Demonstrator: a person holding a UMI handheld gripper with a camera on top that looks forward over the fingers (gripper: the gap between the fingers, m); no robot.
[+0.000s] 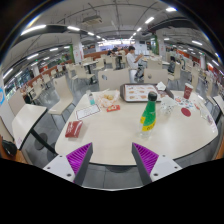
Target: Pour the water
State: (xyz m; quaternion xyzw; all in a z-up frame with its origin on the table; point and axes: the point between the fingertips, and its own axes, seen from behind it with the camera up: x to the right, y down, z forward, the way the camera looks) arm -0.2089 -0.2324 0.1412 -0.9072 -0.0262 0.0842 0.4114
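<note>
A big hall w/ ceiling lights, chairs and other tables is seen behind. A round white worktop (115, 135) fills the middle. A person (130, 58) is seated far back. On the worktop a green bottle (148, 113) is stood upright, right of centre, just ahead of the right finger, not touched. A red book (74, 129) is laid near the left edge. A small blue cup (92, 99) is set toward the far-left side. The tool (113, 158) is held wide apart, nothing gripped; purple pads (78, 156) are shown.
</note>
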